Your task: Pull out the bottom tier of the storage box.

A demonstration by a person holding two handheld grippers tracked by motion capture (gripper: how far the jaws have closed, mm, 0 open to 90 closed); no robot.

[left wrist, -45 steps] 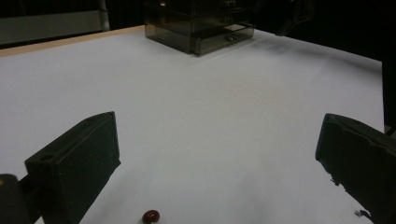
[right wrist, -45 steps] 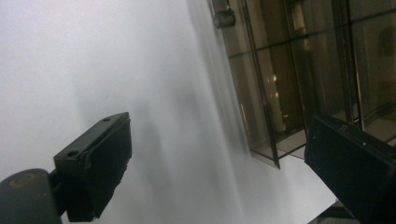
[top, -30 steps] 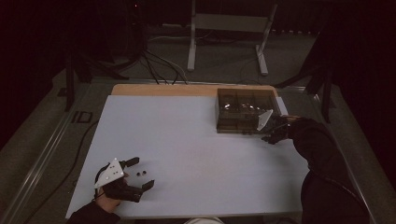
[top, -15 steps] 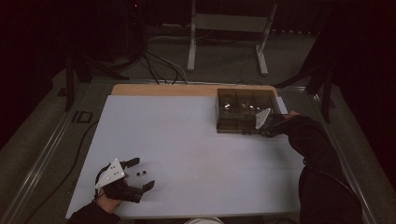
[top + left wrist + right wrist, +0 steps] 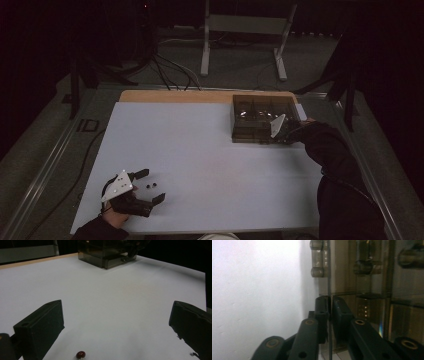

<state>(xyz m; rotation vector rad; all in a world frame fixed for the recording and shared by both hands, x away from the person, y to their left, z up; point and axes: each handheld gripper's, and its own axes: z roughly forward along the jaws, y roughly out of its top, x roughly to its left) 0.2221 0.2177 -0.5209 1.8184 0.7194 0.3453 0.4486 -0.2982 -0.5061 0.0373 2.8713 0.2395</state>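
A smoky clear compartment box (image 5: 250, 136) stands at the table's far right. My right gripper (image 5: 284, 134) is at its near right corner. In the right gripper view the jaws (image 5: 330, 302) have just been closing and now pinch a thin clear wall of the box (image 5: 362, 277), below two hinge knuckles. At the near left my left gripper (image 5: 153, 184) rests on the white table, open, with two small dark beads (image 5: 151, 186) between its fingers. One reddish bead (image 5: 80, 354) lies low between the wide-apart pads (image 5: 50, 317), untouched.
The white sheet (image 5: 210, 150) covers the table, with a wooden strip (image 5: 175, 96) along the far edge. A metal stand (image 5: 240, 30) and cables lie on the floor beyond. The box (image 5: 107, 255) is far ahead in the left gripper view.
The right hand has edged slightly left against the box. The left gripper and the beads have stayed where they were.
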